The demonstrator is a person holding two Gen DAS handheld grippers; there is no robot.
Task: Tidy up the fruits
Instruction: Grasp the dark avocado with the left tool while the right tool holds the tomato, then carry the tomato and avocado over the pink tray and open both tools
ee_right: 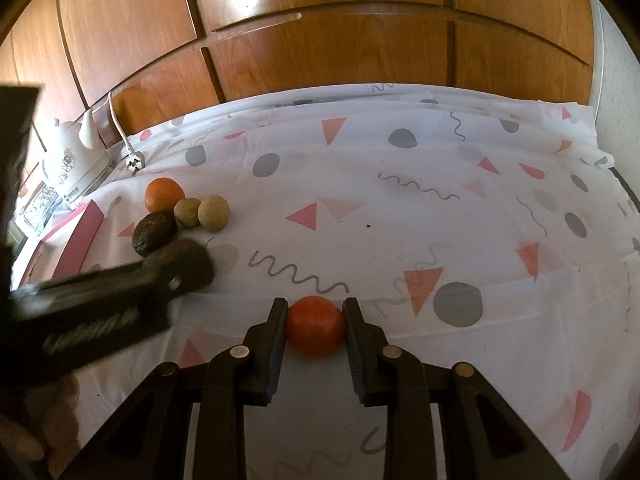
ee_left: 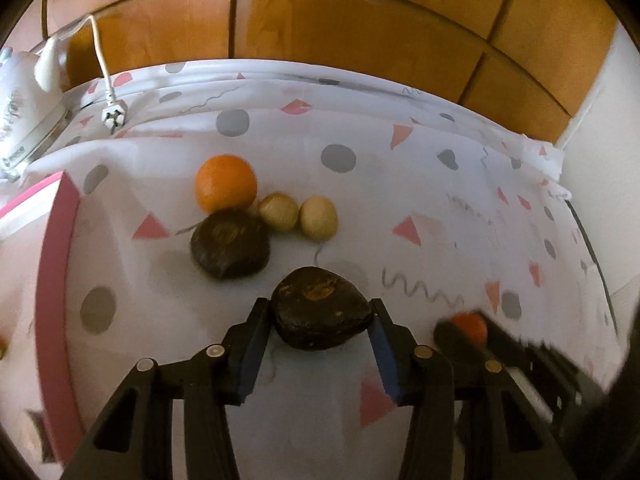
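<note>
Left gripper [ee_left: 322, 316] is clamped on a dark fruit [ee_left: 320, 312] on the counter [ee_left: 440, 208], right gripper [ee_right: 315, 326] is squeezing a tomato [ee_right: 315, 332] (both resting on the cloth). Orange [ee_left: 225, 189] sits nearby.

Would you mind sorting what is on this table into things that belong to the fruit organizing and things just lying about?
Part of the job:
- dark fruit in the left gripper
- red-orange fruit in the right gripper
- orange
- second dark fruit
- two tan fruits
- pink box, possibly

Lying about:
- white kettle
- plug
</note>
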